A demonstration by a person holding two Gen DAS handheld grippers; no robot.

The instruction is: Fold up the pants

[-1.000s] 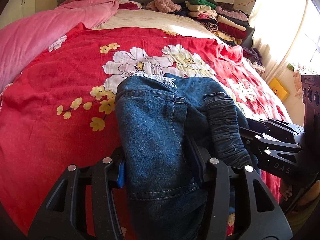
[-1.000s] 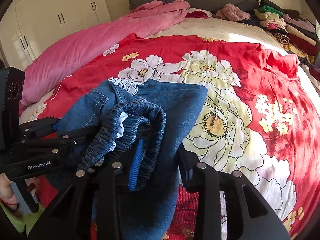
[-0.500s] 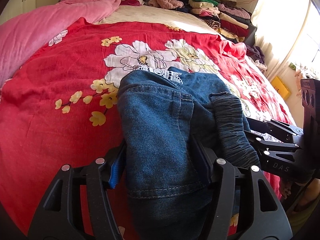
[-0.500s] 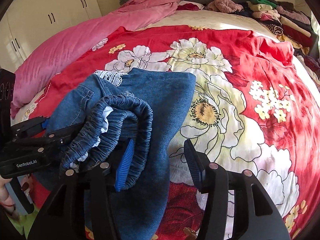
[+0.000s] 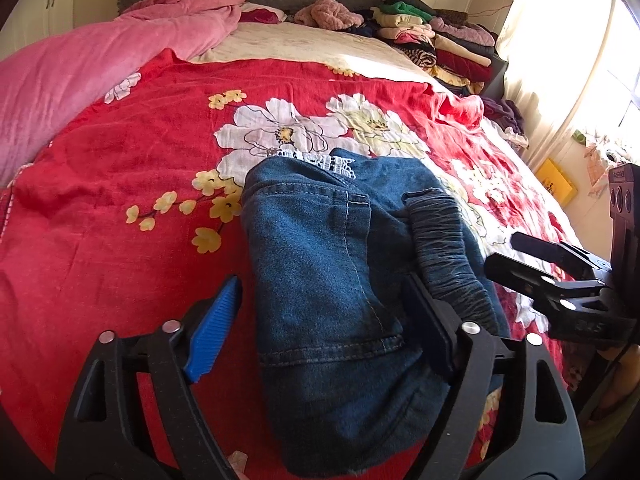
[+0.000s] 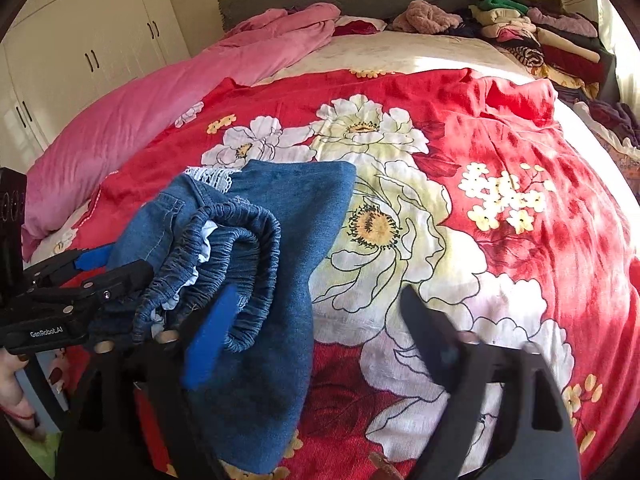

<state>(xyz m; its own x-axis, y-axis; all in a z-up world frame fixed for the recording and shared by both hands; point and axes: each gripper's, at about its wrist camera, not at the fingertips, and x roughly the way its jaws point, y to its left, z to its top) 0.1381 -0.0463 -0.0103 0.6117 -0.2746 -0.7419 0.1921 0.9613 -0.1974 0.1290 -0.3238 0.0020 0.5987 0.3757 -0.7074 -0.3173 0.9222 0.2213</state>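
**A:** How far along is the folding judged to be?

**B:** The denim pants [image 5: 320, 264] are seen lying as a bunched, folded bundle near the front edge of the bed, on the red floral blanket [image 5: 120, 240]. The elastic waistband [image 6: 240, 264] is doubled over on top, and a strip of white lace trim [image 6: 212, 178] is shown at the far end. At least one fold is judged to be made already.

**B:** The left gripper [image 5: 324, 320] is seen with its jaws spread wide; the denim lies between them but is not pinched. The right gripper [image 6: 316, 340] is likewise held wide apart, its blue pad just beside the waistband, with nothing clamped. So the bundle is judged to be released onto the blanket.

**A:** What is left to be done?

**B:** The bundle is not flat: the waistband is looped and raised, and the edges are not aligned. A smoothing or a further fold is probably called for before the pants can be counted as finished. Whether the lower end hangs over the bed edge cannot be told.

**A:** Anything else to be noted?

**B:** A pink quilt [image 6: 140, 120] is lying at the left, and stacked clothes [image 5: 440, 40] are piled at the far right corner, well apart from the pants.
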